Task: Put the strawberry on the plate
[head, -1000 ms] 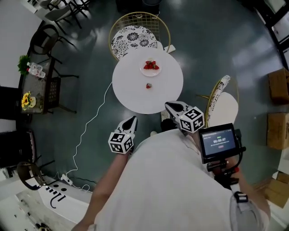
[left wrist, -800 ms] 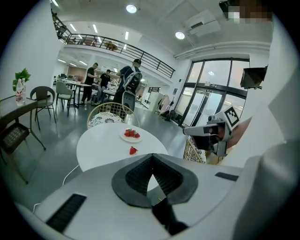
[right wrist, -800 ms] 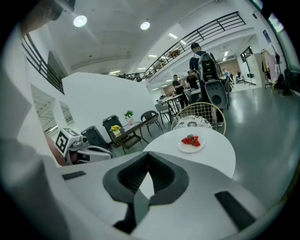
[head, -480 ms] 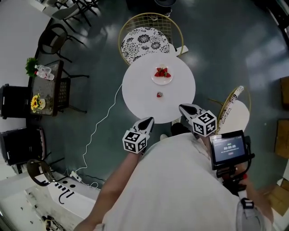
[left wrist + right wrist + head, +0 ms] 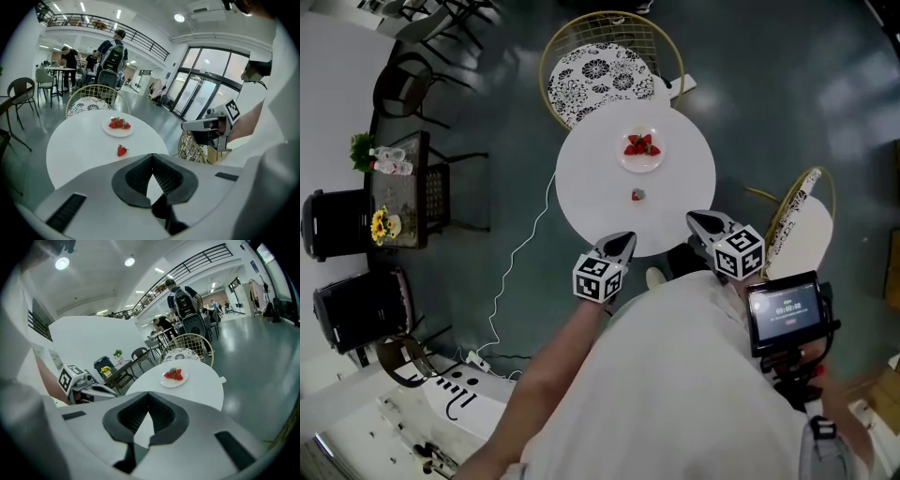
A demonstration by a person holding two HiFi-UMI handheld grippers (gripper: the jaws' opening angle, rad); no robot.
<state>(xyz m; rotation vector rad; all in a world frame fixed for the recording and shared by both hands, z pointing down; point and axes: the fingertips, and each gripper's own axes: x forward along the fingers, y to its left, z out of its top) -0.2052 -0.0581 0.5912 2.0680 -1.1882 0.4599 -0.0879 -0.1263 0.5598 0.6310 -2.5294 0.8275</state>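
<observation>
A single strawberry (image 5: 637, 195) lies near the middle of the round white table (image 5: 591, 178); the left gripper view shows this strawberry (image 5: 122, 150) too. Farther back stands a small white plate (image 5: 641, 165) holding a few strawberries (image 5: 641, 145). My left gripper (image 5: 622, 242) hovers at the table's near edge, shut and empty, short of the lone berry. My right gripper (image 5: 694, 220) is beside it at the near right edge, also shut and empty. In the right gripper view the plate (image 5: 168, 382) shows, but the lone strawberry is hidden behind the jaws.
A gold wire chair with a patterned cushion (image 5: 600, 70) stands behind the table and another chair (image 5: 802, 225) at the right. A white cable (image 5: 511, 272) runs over the floor at the left. People (image 5: 112, 51) stand far back. A screen (image 5: 786, 311) is mounted by my right arm.
The left gripper has moved forward to the table's near edge. The right gripper has kept its place by the edge. Both stay shut, and the strawberry has not moved.
</observation>
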